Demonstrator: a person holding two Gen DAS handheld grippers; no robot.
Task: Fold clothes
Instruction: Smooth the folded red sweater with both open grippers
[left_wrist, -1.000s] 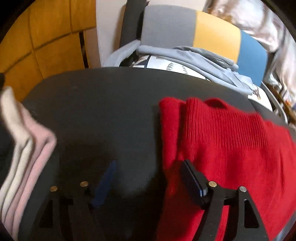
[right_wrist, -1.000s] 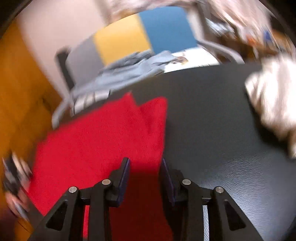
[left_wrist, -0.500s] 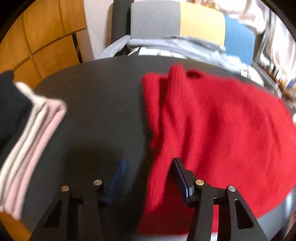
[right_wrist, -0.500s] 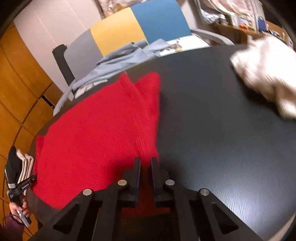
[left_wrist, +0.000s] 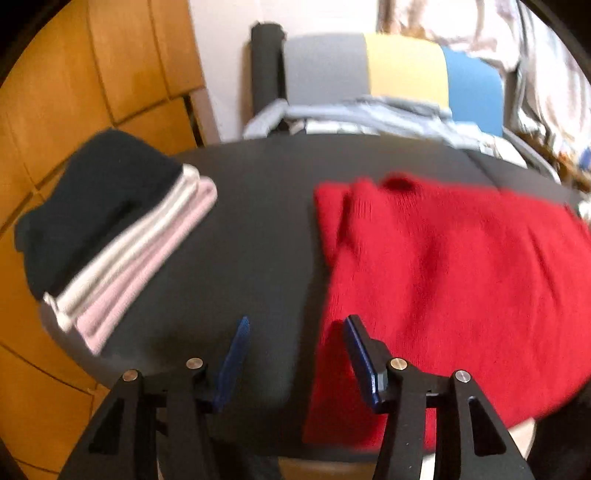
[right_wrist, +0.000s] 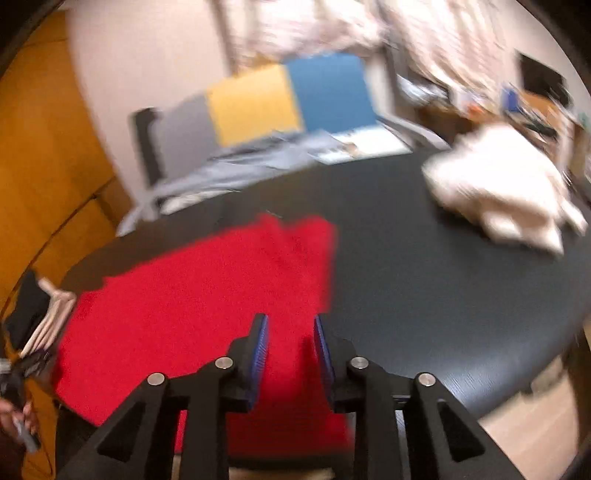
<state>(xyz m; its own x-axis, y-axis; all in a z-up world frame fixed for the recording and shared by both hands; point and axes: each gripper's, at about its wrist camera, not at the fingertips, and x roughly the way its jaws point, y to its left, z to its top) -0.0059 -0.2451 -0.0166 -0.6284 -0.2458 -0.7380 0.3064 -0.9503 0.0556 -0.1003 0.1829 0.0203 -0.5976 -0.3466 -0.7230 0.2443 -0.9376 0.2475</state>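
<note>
the red sweater (left_wrist: 454, 280) lies spread flat on the dark desk (left_wrist: 258, 206), covering its near right part in the left wrist view; its long axis runs from the near desk edge, where the fabric hangs a little over the rim, toward the far side, where the folded parts and what looks like the neck opening point at the chair (left_wrist: 399, 74); in the right wrist view the same sweater (right_wrist: 192, 306) fills the near left of the desk (right_wrist: 443, 295); the left tongs (left_wrist: 295, 341) hover with jaws wide apart and nothing between them, the right-hand finger over the sweater's left edge, the other over bare desk; the right tongs (right_wrist: 290, 338) hover above the near part of the sweater, jaws parted by a narrow gap, holding nothing; a folded stack of clothes (left_wrist: 110, 236), dark on top with white and pink layers below, sits at the left edge of the desk, apart from the sweater; a crumpled white garment (right_wrist: 502, 192) lies on the far right of the desk, well apart from it; grey-blue clothes (left_wrist: 354, 114) are draped over the seat of the chair behind the desk; no container is in view; both views are blurred.
</note>
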